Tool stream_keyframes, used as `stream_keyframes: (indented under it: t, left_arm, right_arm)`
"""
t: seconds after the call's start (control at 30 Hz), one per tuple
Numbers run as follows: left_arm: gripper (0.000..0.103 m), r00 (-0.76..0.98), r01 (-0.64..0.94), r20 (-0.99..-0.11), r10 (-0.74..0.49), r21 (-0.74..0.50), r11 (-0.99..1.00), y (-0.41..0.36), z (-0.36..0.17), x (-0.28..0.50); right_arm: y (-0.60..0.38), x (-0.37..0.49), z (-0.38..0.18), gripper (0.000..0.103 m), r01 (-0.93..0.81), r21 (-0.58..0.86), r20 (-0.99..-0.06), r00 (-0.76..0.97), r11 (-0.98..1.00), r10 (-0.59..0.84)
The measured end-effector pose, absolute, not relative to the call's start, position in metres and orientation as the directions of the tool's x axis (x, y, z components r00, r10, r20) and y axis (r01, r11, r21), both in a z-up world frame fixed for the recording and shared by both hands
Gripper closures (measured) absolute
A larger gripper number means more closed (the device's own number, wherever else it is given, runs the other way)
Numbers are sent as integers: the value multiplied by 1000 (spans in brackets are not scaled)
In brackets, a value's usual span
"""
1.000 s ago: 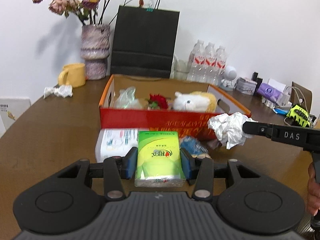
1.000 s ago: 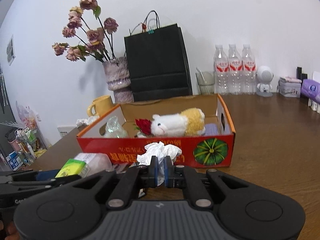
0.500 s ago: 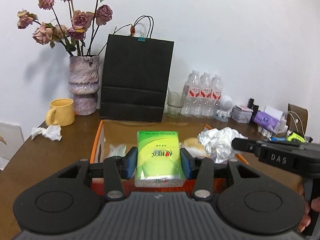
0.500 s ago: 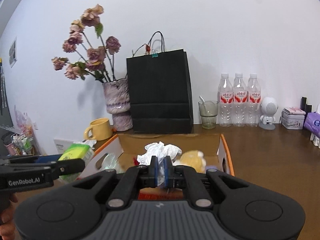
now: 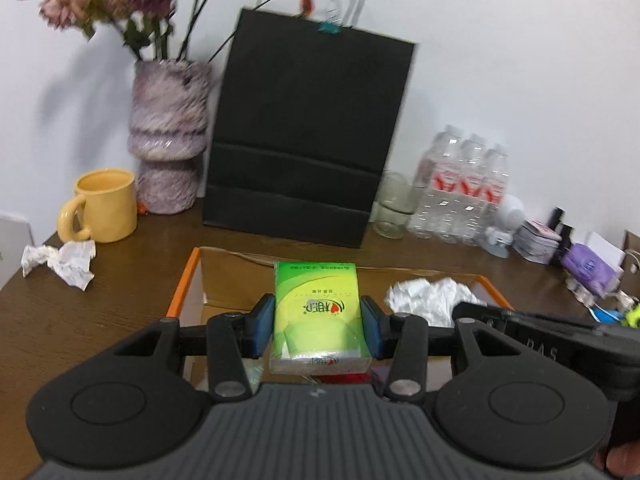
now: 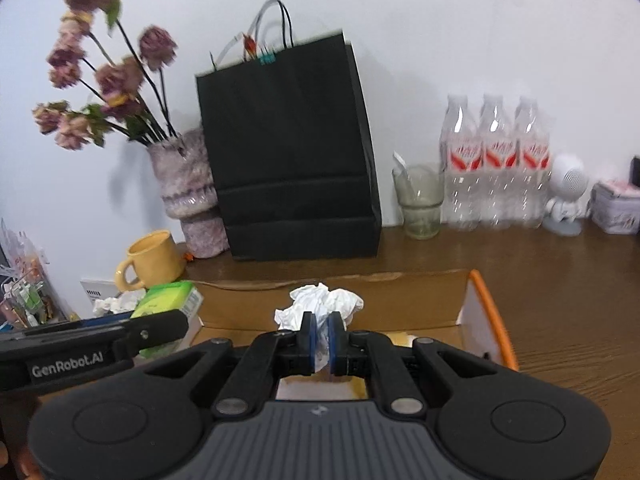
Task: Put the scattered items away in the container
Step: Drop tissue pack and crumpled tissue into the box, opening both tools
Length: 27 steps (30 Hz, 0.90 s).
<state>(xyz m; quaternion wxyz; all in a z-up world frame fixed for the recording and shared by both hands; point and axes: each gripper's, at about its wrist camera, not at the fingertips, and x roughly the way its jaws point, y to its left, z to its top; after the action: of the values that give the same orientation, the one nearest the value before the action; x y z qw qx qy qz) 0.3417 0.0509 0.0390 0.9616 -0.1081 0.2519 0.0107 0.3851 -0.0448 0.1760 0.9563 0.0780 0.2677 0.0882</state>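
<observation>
"GenRobot.AI" on the left tool (image 6: 318,342); "DAS" on the right tool (image 5: 318,330).

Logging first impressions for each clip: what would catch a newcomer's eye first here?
Probably the bright green tissue pack clamped in the left tool, held above the orange-rimmed cardboard box. Next, the crumpled white paper pinched in the right tool over the same box, with the tall black paper bag behind against the wall.
</observation>
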Motion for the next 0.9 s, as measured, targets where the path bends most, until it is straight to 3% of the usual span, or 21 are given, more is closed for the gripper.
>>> stream_keyframes:
  t: [0.3, 0.33, 0.4, 0.47, 0.53, 0.6, 0.73, 0.9]
  left_arm:
    - [55, 836, -105, -548, -15, -187, 977, 61, 12, 361]
    - [53, 834, -103, -551, -15, -182, 978, 60, 12, 361]
    - [28, 835, -97, -550, -19, -181, 979, 58, 14, 359]
    - [18, 841, -96, -540, -12, -172, 980, 56, 17, 357]
    - [16, 845, -96, -535, 6, -141, 985, 52, 21, 354]
    - [6, 850, -109, -526, 31, -118, 987, 50, 25, 352]
    - [0, 857, -118, -514, 36, -128, 985, 52, 31, 348]
    - [0, 861, -120, -508, 33, -138, 983, 53, 36, 344]
  right_arm:
    - [-35, 408, 146, 94, -138, 175, -581, 785, 975, 215]
    - [-36, 409, 144, 90, -140, 181, -586, 780, 973, 221]
    - [-36, 408, 145, 81, -143, 183, -588, 777, 973, 225]
    - [-35, 405, 148, 56, -148, 176, -583, 781, 973, 225]
    - [-34, 402, 151, 51, -147, 154, -579, 788, 977, 210]
    - [-35, 399, 156, 45, -129, 133, -580, 794, 983, 183]
    - [-42, 396, 162, 17, -81, 110, -583, 802, 991, 130]
    - [-45, 392, 169, 16, -82, 112, -574, 809, 990, 132]
